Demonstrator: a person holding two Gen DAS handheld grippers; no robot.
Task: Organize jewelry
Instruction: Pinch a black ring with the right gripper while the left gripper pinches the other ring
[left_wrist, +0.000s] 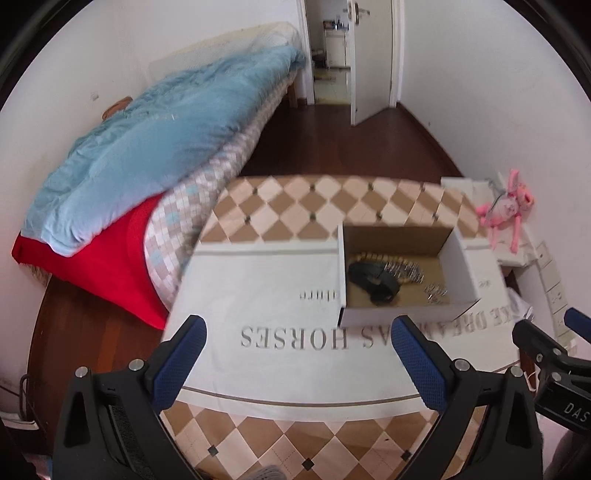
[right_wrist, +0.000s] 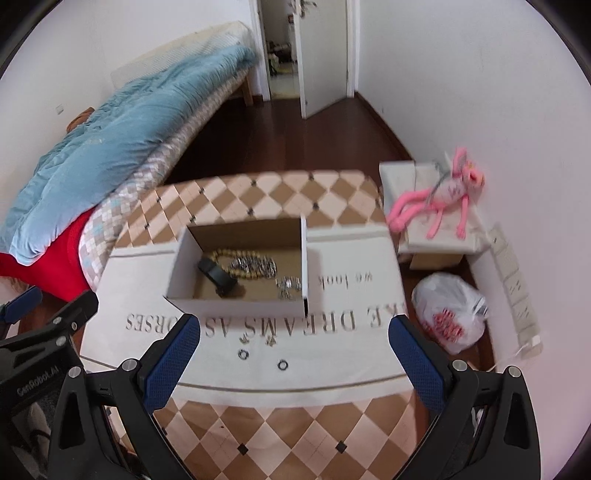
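An open cardboard box (right_wrist: 184, 258) stands on a white printed cloth (right_wrist: 351, 350) on a checked table. Inside lie a black band (right_wrist: 218, 277), a beaded bracelet (right_wrist: 221, 254), a silver chain bracelet (right_wrist: 255, 266) and small silver pieces (right_wrist: 288, 286). Two small rings (right_wrist: 243, 354) (right_wrist: 282, 364) and a tiny charm (right_wrist: 271, 341) lie on the cloth in front of the box. My right gripper (right_wrist: 295, 350) is open above the rings. The box (left_wrist: 461, 266) also shows in the left wrist view. My left gripper (left_wrist: 297, 350) is open and empty, left of the box.
A bed with a blue duvet (left_wrist: 147, 147) and red sheet (left_wrist: 110, 266) stands left of the table. A pink plush toy (right_wrist: 436, 203) lies on a white stand at the right. A plastic bag (right_wrist: 450, 310) sits on the floor. An open door (right_wrist: 321, 55) is at the back.
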